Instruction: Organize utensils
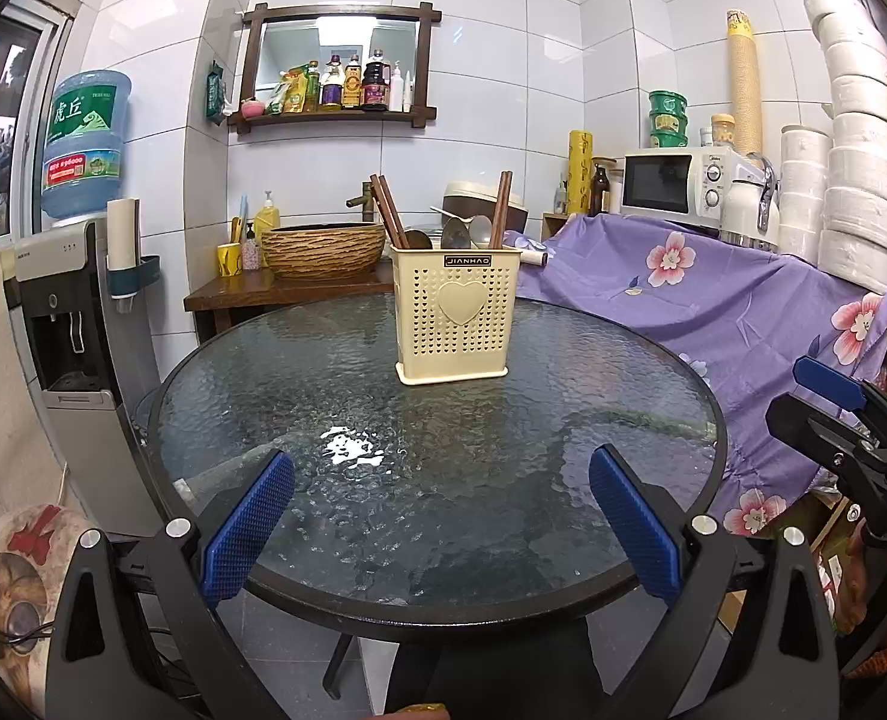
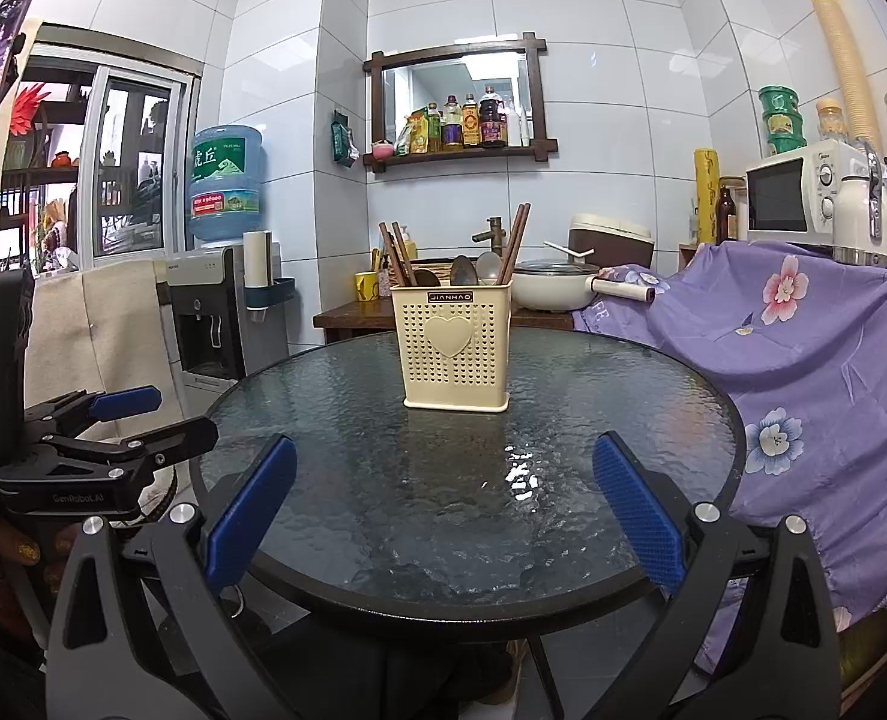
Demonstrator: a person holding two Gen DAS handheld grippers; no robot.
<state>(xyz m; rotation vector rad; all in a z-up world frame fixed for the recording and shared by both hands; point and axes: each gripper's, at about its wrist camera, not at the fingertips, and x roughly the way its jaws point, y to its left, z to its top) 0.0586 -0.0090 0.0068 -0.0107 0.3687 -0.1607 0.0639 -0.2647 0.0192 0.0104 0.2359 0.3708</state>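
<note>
Both grippers' jaws spread, empty; utensils, seemingly all, fill caddy (image 1: 452, 315)

A round glass worktop (image 1: 335, 396) fills the middle of the frame. At left stands a water dispenser (image 1: 77, 324) topped by a blue water bottle (image 1: 83, 144). High on the white tiled wall, a dark wooden shelf (image 1: 335, 114) holds sauce bottles (image 1: 347, 84). At right, purple flowered cloth (image 1: 713, 300) drapes below a white microwave (image 1: 677, 183). A woven basin (image 1: 323, 249) sits behind on a wooden counter.
</note>
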